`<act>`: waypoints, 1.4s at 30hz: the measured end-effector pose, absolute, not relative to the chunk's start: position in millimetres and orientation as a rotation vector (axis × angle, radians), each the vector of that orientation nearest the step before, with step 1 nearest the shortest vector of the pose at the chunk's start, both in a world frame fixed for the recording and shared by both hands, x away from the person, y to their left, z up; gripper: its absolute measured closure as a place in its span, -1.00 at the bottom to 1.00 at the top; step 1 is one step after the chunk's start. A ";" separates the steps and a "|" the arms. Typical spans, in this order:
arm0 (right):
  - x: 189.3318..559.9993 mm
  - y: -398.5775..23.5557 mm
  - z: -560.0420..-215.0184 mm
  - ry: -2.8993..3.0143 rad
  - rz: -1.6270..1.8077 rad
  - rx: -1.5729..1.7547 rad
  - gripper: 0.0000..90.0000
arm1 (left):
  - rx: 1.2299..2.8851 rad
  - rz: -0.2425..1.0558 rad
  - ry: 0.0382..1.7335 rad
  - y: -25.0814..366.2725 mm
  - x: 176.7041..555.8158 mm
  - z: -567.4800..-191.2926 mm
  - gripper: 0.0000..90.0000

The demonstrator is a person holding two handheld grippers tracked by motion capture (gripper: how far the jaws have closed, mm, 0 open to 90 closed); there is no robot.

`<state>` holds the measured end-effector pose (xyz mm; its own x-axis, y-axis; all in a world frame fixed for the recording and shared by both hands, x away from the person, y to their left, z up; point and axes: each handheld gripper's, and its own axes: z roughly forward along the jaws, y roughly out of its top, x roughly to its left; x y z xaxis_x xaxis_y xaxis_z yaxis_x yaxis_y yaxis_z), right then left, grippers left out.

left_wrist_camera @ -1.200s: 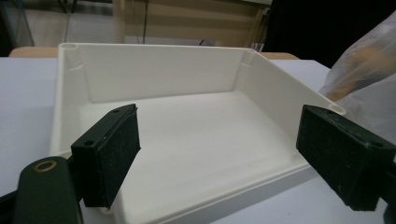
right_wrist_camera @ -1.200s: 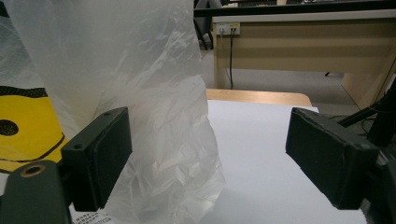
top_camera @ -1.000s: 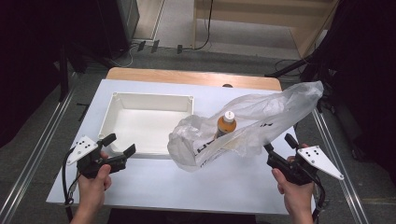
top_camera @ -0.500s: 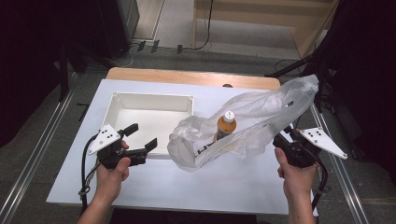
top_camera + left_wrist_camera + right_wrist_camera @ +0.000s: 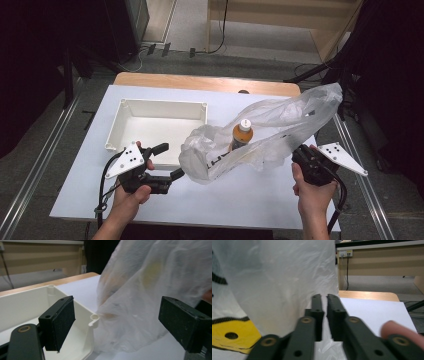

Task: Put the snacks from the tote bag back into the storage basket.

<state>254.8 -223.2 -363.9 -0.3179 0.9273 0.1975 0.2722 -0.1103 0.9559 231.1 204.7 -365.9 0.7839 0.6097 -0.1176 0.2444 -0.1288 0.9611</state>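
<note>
Translucent plastic bag (image 5: 260, 135) lying slantwise across the white table (image 5: 240, 210), low rounded end toward the near-left, far-right end lifted and ballooning above the table's right edge. Inside the bag, an upright bottle of orange drink with a white cap (image 5: 242, 135), seen through the film near the bag's middle. Right gripper (image 5: 300, 156) at the bag's near-right edge, jaws having just been closing, now almost together; from the right gripper view, a narrow slit between the jaws with bag film directly ahead and bunched at their base, though whether film is pinched cannot be told. Left gripper (image 5: 170, 161) just left of the bag's rounded end, jaws spread wide and level, nothing between them, pads clear of the film. White plastic bin (image 5: 162, 107) left of the bag, its near-right corner touching or nearly touching the film in the left gripper view. Bare tabletop in front of the bag, between the two hands. Yellow print with black lettering on the bag (image 5: 234, 333), plain in the right gripper view, only dark marks from above.
</note>
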 end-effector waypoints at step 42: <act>201.5 -237.5 -357.5 1.619 1.679 1.253 -0.55 | 1.696 0.324 0.827 163.0 254.4 -389.0 0.98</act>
